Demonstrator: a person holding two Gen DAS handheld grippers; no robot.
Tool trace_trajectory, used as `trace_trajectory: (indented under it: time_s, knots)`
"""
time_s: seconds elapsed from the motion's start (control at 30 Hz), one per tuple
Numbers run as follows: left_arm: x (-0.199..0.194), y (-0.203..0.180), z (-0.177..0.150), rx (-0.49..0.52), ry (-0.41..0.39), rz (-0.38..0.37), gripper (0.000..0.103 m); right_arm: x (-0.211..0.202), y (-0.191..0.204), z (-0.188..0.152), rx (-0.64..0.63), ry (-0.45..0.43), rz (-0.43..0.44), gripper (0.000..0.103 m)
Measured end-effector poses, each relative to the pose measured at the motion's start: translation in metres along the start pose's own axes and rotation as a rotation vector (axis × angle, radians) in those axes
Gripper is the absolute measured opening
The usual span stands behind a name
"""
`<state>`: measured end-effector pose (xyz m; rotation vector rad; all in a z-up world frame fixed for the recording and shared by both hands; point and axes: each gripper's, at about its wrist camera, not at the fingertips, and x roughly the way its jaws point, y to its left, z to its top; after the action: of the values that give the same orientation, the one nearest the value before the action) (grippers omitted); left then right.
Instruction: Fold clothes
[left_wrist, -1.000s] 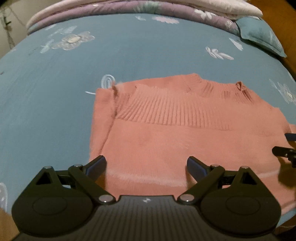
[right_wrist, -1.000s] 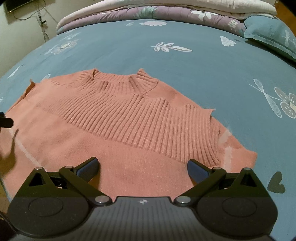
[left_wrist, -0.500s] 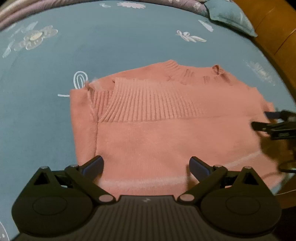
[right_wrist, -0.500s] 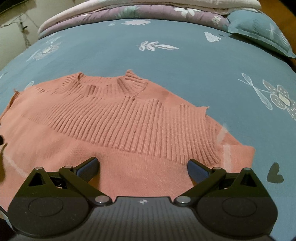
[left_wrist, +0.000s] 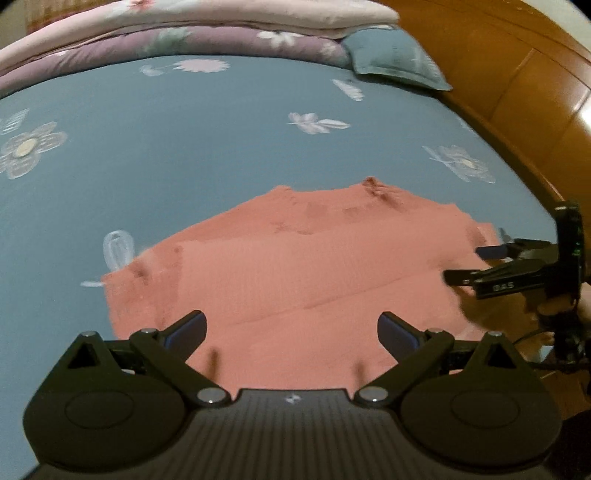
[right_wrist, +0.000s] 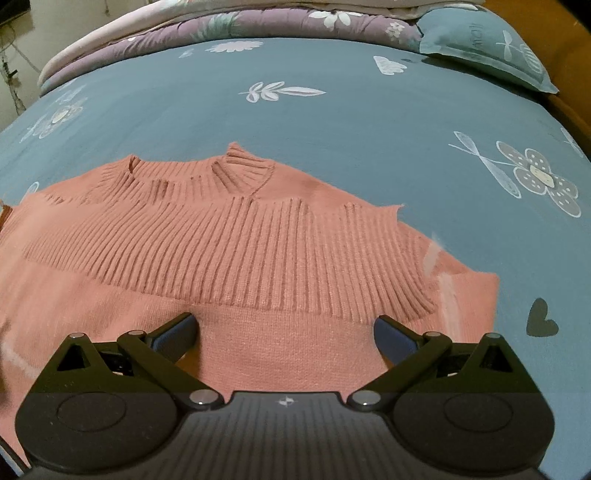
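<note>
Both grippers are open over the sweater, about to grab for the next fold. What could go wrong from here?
1. The sweater already lies in layers, sleeves folded in. A shallow pinch by the right gripper may lift only the top layer and undo the fold.
2. The near hem sits at the bed edge, so a tug could slide the sweater off.
3. The left gripper view is blurred; closing now may miss the hem.

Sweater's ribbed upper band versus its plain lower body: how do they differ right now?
The ribbed band shows raised vertical ridges and lies farther from the right gripper; the plain lower body is smooth knit, directly between the open fingers. Both are the same salmon pink, flat on the blue bedsheet.
</note>
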<state>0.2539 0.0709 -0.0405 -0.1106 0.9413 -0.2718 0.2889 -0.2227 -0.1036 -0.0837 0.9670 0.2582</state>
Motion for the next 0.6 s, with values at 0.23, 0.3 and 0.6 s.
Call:
trace_trajectory:
  time_s: [0.23,0.3,0.6]
  knots:
    - [0.034,0.009,-0.011,-0.065,0.068,0.074,0.099,-0.001,0.000,-0.002,0.003,-0.008,-0.003,0.103]
    - [0.035,0.021,-0.016,-0.115,0.076,0.107,0.098,-0.001,0.000,-0.002,0.001,-0.009,0.000,0.103]
    - [0.015,0.013,-0.006,-0.117,-0.020,0.025,0.098,-0.001,-0.001,-0.001,-0.005,-0.003,-0.001,0.103]
